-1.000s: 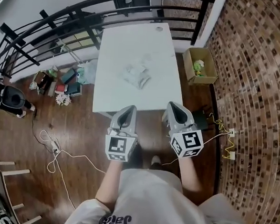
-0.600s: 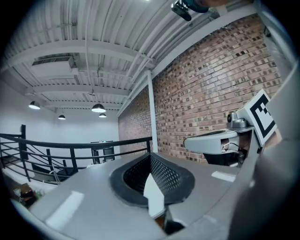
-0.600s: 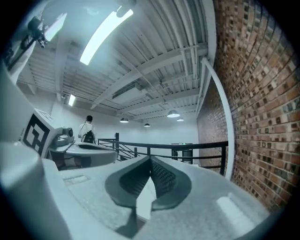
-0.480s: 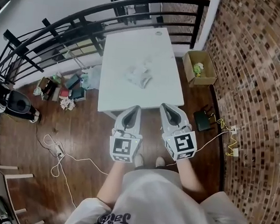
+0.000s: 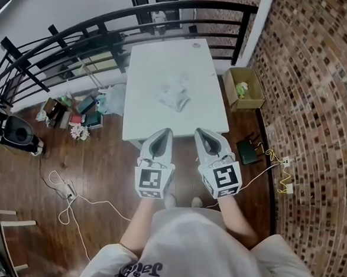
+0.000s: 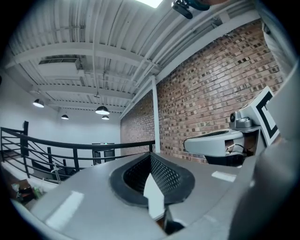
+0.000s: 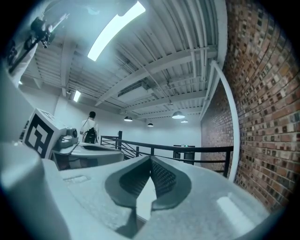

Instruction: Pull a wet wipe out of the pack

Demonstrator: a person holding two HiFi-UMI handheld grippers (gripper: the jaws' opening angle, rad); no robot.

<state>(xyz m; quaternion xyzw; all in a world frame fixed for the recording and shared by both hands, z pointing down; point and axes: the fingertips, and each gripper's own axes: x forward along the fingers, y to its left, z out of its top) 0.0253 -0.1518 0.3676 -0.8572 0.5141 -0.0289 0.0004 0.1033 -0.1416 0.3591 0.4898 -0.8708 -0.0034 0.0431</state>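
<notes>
nearest, at 6 o'clock in the head view, the left gripper (image 5: 163, 133) and right gripper (image 5: 202, 133) reach forward side by side. against a second ago they sit closer together, with the gap between them narrower, and the right one has shifted toward 9 o'clock and rolled a little, so its marker cube faces up more squarely. the table's near edge has slid slightly toward 3 o'clock in the picture, and both tips overlap that edge as before.

in the left gripper view the jaws are pressed together at the tip, with nothing between them. the right gripper view shows the same: its two dark pads (image 7: 161, 178) meet at the front and hold nothing.

further out, toward 12 o'clock, the white table (image 5: 167, 54) runs lengthwise away from the person. the wet wipe pack (image 5: 173, 97) lies near its middle, well apart from both grippers. it is a small, pale, crumpled-looking shape. its long axis seems to run from about 7 o'clock to 1 o'clock, but which end carries the opening cannot be made out.

at 2 o'clock an open cardboard box (image 5: 243, 89) stands on the floor beside the table, with the brick wall (image 5: 319, 86) past it. a black railing (image 5: 245, 30) crosses behind the table at 12 o'clock.
</notes>
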